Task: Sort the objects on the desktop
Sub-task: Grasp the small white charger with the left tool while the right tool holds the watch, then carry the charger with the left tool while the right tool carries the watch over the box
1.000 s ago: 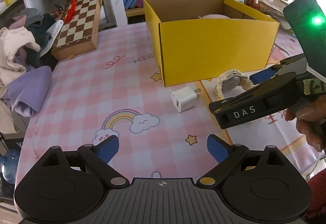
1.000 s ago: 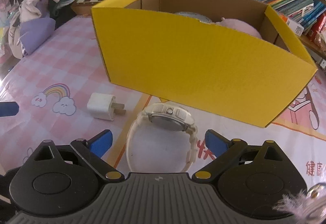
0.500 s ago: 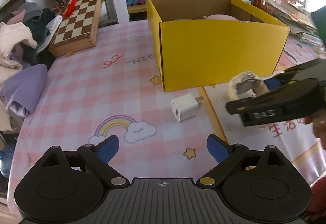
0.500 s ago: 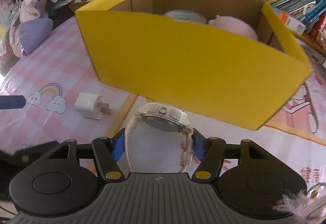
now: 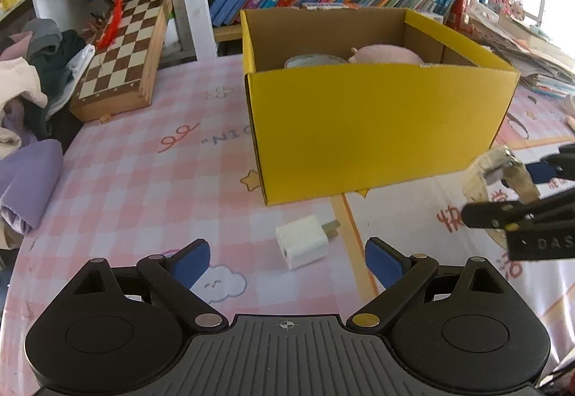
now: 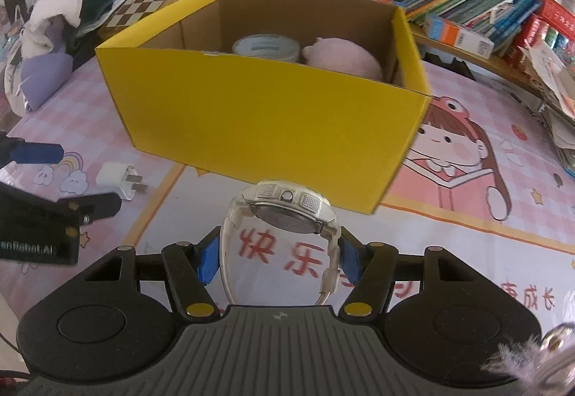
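Watch lifted, box wall ahead.
My right claw (image 6: 278,261) is pinching the white watch (image 6: 287,212) by its springy strap, so it may be slipping or clipping the yellow box (image 6: 266,119); left claw (image 5: 287,257) is hanging released.

"DAS" shows in pale letters on the right gripper (image 5: 532,191). The tablecloth (image 6: 467,234) carries red characters "快乐" and "成长". The other gripper's side (image 6: 36,246) reads, partly, "enRobot.AI".

White charger (image 5: 302,246) between spread left tongs (image 5: 287,261)
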Demonstrator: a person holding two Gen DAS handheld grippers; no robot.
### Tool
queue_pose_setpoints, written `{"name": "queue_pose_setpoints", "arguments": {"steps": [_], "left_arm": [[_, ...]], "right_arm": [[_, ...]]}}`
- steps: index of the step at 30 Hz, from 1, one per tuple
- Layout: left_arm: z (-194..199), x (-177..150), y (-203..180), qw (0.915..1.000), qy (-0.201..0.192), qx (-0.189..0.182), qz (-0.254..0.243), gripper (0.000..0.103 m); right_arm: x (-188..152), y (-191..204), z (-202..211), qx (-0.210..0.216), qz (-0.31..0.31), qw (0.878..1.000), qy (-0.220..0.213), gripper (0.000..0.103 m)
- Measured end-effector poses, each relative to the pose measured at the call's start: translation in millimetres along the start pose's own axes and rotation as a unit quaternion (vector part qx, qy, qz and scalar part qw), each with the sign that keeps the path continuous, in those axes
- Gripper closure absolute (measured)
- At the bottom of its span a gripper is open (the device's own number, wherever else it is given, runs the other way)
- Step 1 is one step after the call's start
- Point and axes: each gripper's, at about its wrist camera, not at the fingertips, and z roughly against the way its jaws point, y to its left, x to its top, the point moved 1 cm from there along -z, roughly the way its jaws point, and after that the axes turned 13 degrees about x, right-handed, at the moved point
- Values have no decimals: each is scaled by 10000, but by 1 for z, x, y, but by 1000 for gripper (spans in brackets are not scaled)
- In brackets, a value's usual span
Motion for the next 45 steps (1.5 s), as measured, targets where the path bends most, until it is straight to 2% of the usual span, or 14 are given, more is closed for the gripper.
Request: {"name": "queue_pose_setpoints", "arguments": {"steps": [8, 14, 18, 20, 27, 35, 36, 45], "left_arm": [[-4, 5, -8, 9999, -94, 61, 29, 11], [-11, 6, -17, 10000, -17, 30, -11, 19], [-17, 7, -22, 10000, 34, 64, -52, 35], [-19, 6, -22, 9999, 59, 95, -38, 38], [-26, 3, -21, 9998, 170, 67, -1, 60], [-15, 1, -17, 9999, 28, -119, 10, 61], [-13, 2, -17, 9999, -3, -132, 6, 69], [8, 0, -14, 9986, -230, -462, -100, 69]], "right_arm": [[-12, -10, 12, -82, -14, 10000, 7, 41], [-16, -12, 15, -70, -3, 10000, 40, 41], [-17, -9, 16, -32, 49, 10000, 43, 41], [-18, -8, 16, -16, 69, 10000, 55, 41], [-20, -8, 15, -9, 32, 10000, 71, 41], [-20, -5, 17, 3, 29, 10000, 41, 41], [-20, -5, 17, 6, 29, 10000, 40, 41], [-21, 2, 19, 10, -31, 10000, 29, 42]]}}
